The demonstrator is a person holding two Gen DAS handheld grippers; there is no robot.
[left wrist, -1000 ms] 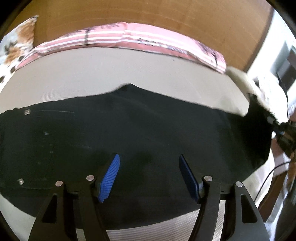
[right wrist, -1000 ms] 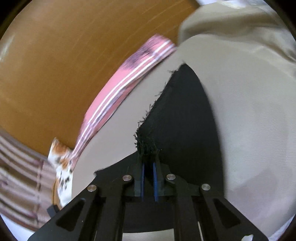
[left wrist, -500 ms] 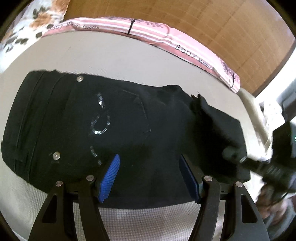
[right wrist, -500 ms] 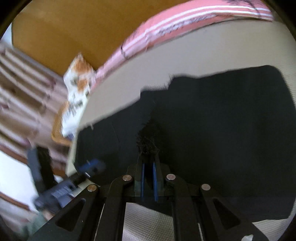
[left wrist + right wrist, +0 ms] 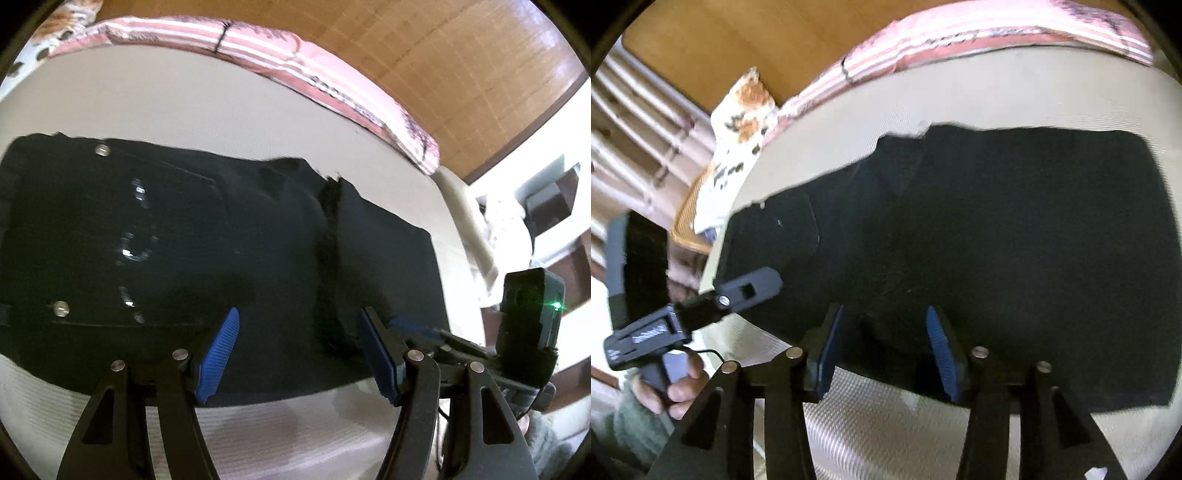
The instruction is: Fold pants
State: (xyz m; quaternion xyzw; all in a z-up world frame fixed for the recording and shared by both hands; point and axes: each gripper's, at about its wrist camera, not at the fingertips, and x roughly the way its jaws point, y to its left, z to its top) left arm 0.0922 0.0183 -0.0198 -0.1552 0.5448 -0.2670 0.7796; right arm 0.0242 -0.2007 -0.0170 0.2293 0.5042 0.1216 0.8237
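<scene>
Black denim pants [image 5: 207, 254], w/ metal rivets and a sparkly pocket motif, lie flat across the beige woven mattress cover [image 5: 207, 122], waistband toward the left edge of the left wrist view. One lengthwise fold looks done already, and the leg end now lies back over the seat: its frayed hem [image 5: 328, 236] runs as a rough dark band across the cloth, so the bundle reads about half its full length.

Left gripper [image 5: 299, 347] hovers over the near edge of the pants, blue pads well apart, nothing between them. Right gripper [image 5: 882, 350] sits low at the near edge too; its jaws are opening, w/ a bump of dark cloth lying between the pads but no longer pinched, as far as I can tell. Each tool shows in the other's cam, held by a person's hand [image 5: 677, 387] in a grey-green sleeve.

Judgement: roughly mid-task. Left to do, prob.: one more fold across to make a compact packet, plus smoothing the ridge at the hem.

Further out: pink striped blanket [image 5: 295, 66] along the far bed edge, floral pillow [image 5: 746, 110], wood-panel headboard [image 5: 461, 74].
</scene>
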